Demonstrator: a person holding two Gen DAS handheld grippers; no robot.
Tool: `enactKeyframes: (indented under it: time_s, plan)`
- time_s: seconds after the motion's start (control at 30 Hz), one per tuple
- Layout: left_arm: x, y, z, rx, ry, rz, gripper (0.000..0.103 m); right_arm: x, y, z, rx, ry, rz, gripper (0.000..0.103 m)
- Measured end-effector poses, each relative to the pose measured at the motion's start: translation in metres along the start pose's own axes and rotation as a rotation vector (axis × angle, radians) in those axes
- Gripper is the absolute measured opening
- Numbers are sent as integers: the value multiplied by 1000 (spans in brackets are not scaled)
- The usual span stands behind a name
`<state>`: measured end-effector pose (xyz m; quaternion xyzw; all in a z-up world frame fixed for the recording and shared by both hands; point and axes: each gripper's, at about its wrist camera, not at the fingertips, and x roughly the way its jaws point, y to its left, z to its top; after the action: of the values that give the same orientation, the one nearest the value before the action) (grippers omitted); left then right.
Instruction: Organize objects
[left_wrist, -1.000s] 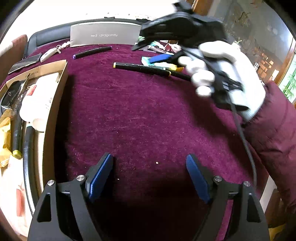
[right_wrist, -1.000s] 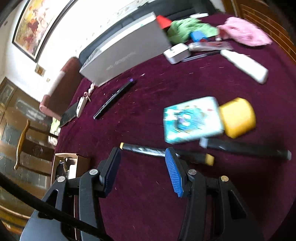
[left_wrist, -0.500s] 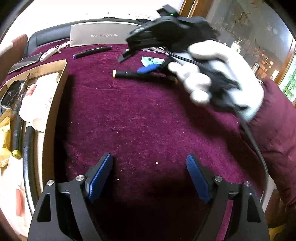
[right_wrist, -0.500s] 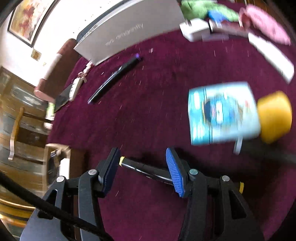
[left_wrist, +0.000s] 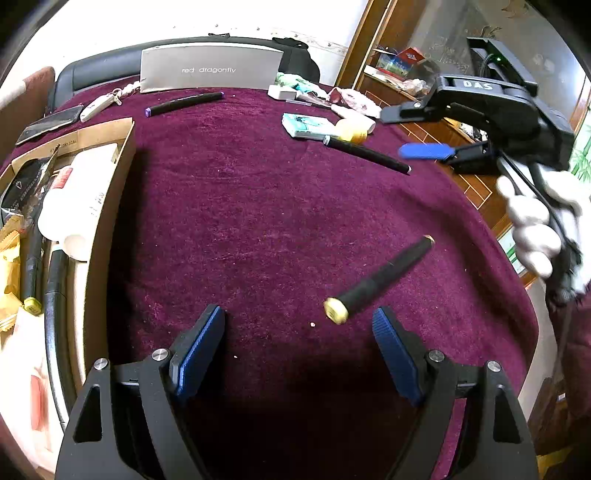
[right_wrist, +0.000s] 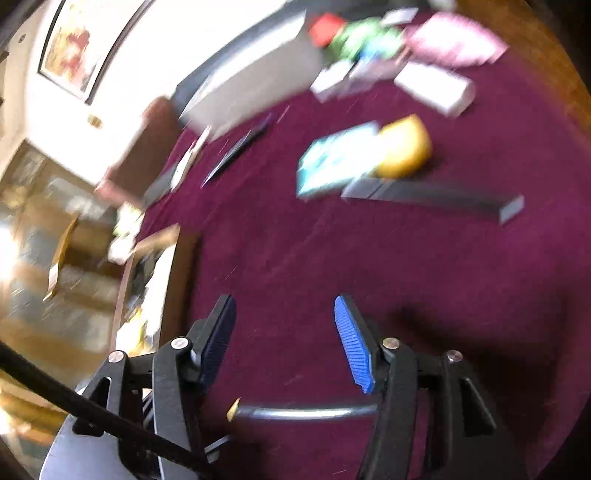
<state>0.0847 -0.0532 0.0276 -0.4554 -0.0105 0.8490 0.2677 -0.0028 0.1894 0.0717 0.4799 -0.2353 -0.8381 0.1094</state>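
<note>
Marker (left_wrist: 376, 278), black barrel, yellow end cap: on the maroon cloth (left_wrist: 258, 206) just ahead of the left gripper (left_wrist: 297, 350), nearer its right-hand finger, angled up and to the right, touching neither pad. Seen again in right wrist view (right_wrist: 303, 410) as a dark curved streak with a yellow tip, low in frame behind the pads, clear of both.

Left gripper: jaws spread wide, nothing between them; blue ribbed pads (left_wrist: 197, 349) on black plastic arms with silver screws.

Right gripper (right_wrist: 284, 343): jaws apart, holding nothing. Visible from outside in left wrist view only (left_wrist: 424, 151), at upper right past the cloth's edge, gripped by a hand in a white glove (left_wrist: 535, 229).

Left wrist view only, sharp:
- Cardboard box (left_wrist: 110, 177), at left on the cloth; holds a white bottle (left_wrist: 74, 203), black pens, yellow wrappers.
- Grey box lettered "red dragonfly" (left_wrist: 210, 68), standing at the far edge.
- Purple-tipped black marker (left_wrist: 184, 103), lying before the grey box.
- Phone (left_wrist: 50, 123) and white key fob (left_wrist: 98, 107), far left.

Both views:
- Second black marker (left_wrist: 365, 153), long, far right; in right wrist view (right_wrist: 432, 197) a grey blurred bar.
- Teal packet (left_wrist: 306, 125) and yellow cylinder (left_wrist: 351, 129), touching, just behind that marker; likewise in right wrist view, packet (right_wrist: 336, 162), cylinder (right_wrist: 404, 146).

Right wrist view only, heavily blurred: framed picture (right_wrist: 74, 48) on a white wall; pink cloth (right_wrist: 454, 40), green bundle (right_wrist: 364, 40), white blocks (right_wrist: 432, 86) at the far edge. Detail beyond colour and outline not legible.
</note>
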Motion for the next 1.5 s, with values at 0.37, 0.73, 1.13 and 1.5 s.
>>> enactKeyframes:
  time_s: [0.37,0.73,1.13,1.5]
  plan:
    - [2,-5,-1,31,12,40,77,45,-55,52,-23,-59,-324,62]
    - [1,-3,0,24,10,30,79,42,-22,-2,-164,186,-166,66]
    - [9,-18,-1,100,51,80,93,62,-3,-3,-213,22,-497,35]
    - [18,-43,-9,249,128,165,102,10,-59,-17,-111,38,-552,12]
